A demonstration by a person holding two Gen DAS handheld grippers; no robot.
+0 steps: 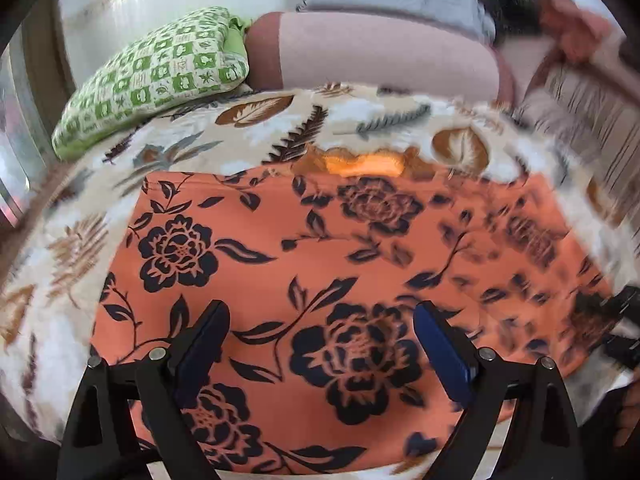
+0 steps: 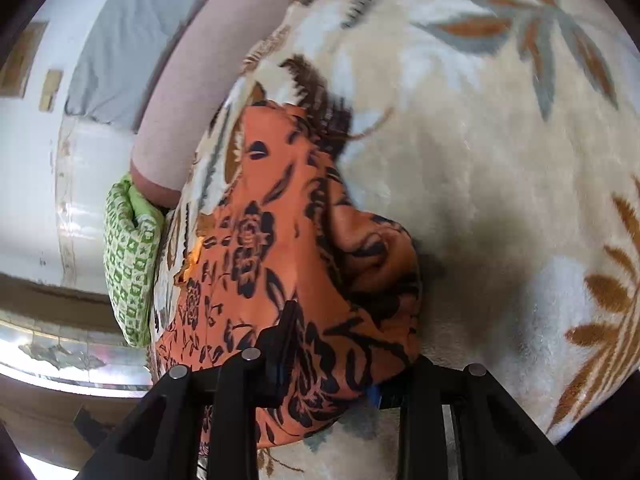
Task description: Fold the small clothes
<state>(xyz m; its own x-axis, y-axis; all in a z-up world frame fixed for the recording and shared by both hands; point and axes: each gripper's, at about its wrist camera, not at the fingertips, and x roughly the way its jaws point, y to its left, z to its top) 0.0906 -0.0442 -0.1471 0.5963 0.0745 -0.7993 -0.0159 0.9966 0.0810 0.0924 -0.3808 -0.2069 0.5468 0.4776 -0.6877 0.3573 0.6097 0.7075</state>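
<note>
Gripping bunched orange floral garment [image 2: 280, 264], right gripper [image 2: 328, 364]; left gripper [image 1: 320, 344] agape above.

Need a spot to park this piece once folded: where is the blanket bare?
Bare leaf-print blanket lies right of the orange floral garment. A narrower strip runs between the garment and the green pillow. Crowded at the back: pillow and pink bolster.

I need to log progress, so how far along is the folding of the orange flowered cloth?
Early. The orange black-flowered cloth lies mostly spread flat on the cream leaf-patterned blanket. In hand: the right claw has bunched fabric between its fingers, while the left claw hovers open above. No finished fold shows yet.
</note>
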